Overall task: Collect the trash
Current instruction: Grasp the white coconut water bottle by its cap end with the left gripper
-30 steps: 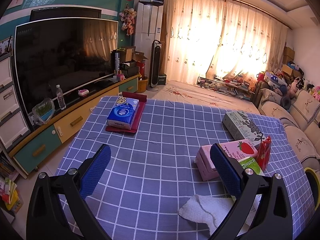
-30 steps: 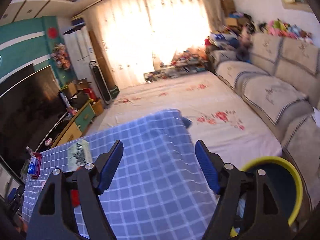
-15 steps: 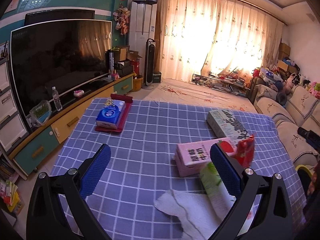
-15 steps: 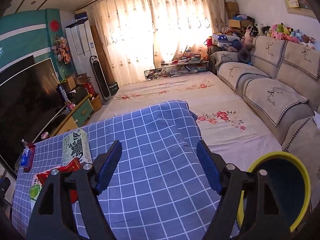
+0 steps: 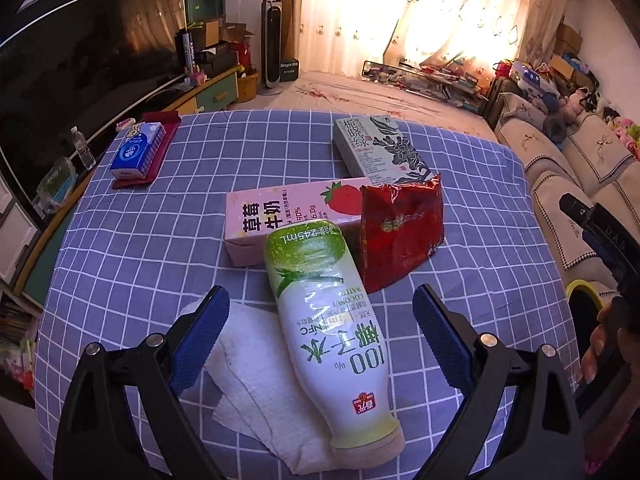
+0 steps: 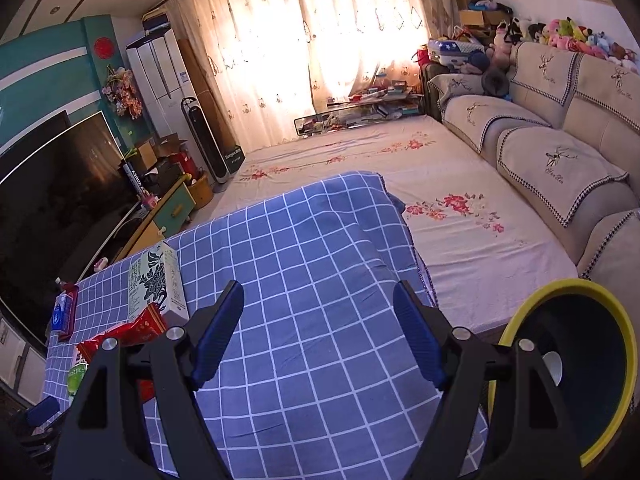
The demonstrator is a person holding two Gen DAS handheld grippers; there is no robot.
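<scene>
In the left wrist view my left gripper (image 5: 320, 312) is open, its fingers on either side of a green-and-white coconut water bottle (image 5: 328, 320) lying on a white paper towel (image 5: 248, 376). Behind it lie a pink strawberry milk carton (image 5: 280, 216), a red snack bag (image 5: 400, 232) and a grey-green box (image 5: 380, 152). In the right wrist view my right gripper (image 6: 318, 332) is open and empty above the checked cloth. A yellow-rimmed trash bin (image 6: 576, 372) stands beside the table at lower right. The snack bag (image 6: 120, 332) and box (image 6: 158, 280) also show there at left.
A blue tissue pack (image 5: 138, 152) on a red tray sits at the table's far left. A TV cabinet (image 5: 200, 92) runs along the left. A sofa (image 6: 552, 148) stands on the right. The blue checked tablecloth (image 6: 320, 248) covers the table.
My left gripper has moved forward and down over the coconut water bottle, which now lies between its fingers. My right gripper has shifted only slightly.
</scene>
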